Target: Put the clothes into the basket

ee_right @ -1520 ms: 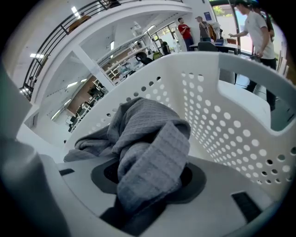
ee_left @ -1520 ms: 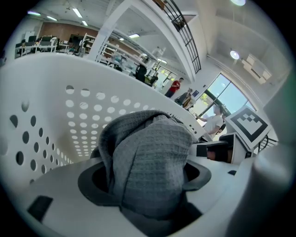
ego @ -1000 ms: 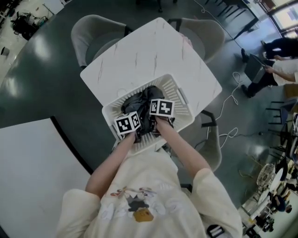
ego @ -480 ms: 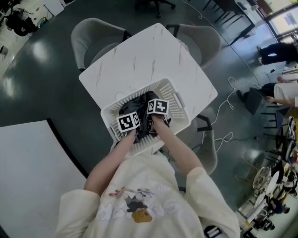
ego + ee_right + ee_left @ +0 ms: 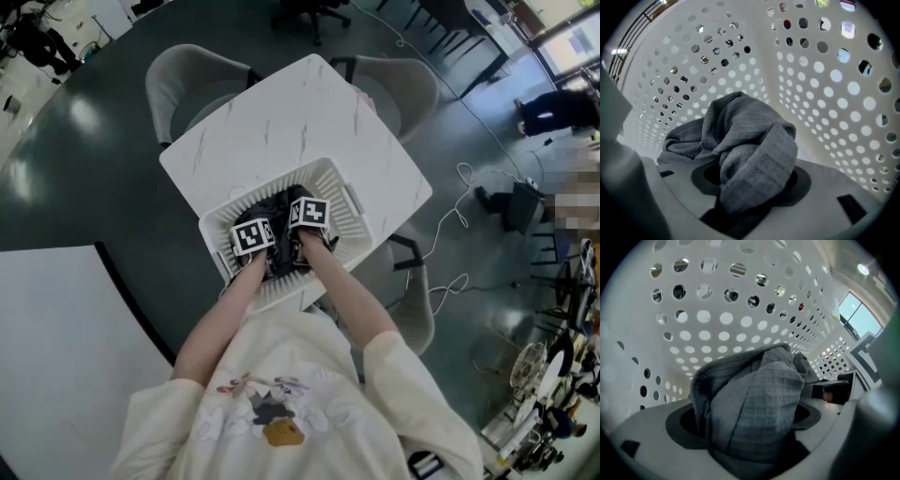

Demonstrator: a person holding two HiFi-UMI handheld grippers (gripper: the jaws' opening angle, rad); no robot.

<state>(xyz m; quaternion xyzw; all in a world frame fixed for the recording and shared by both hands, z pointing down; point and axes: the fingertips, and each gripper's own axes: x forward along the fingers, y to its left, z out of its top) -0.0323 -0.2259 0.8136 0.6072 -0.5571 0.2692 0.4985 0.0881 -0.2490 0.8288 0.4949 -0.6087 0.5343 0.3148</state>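
Basket (image 5: pixel 339 192): white plastic, rectangular, walls pierced with rows of round holes (image 5: pixel 717 319) (image 5: pixel 825 103). It stands upright on the near corner of a white marble-patterned table (image 5: pixel 281 122).

Grey garment (image 5: pixel 754 404): dark grey, waffle-textured knit, crumpled into one loose bunch with deep folds (image 5: pixel 750 150). It lies wholly inside the basket, below the rim, near the side closest to the person. From the head view only a dark patch shows (image 5: pixel 278 202).

Basket (image 5: pixel 834 108) floor: ahead of right gripper (image 5: pixel 754 192), covered by grey cloth (image 5: pixel 754 140).
Grey cloth, lower end: sunk between that gripper's jaws, unseen.
Room through basket holes: above the gripper, too small to tell.
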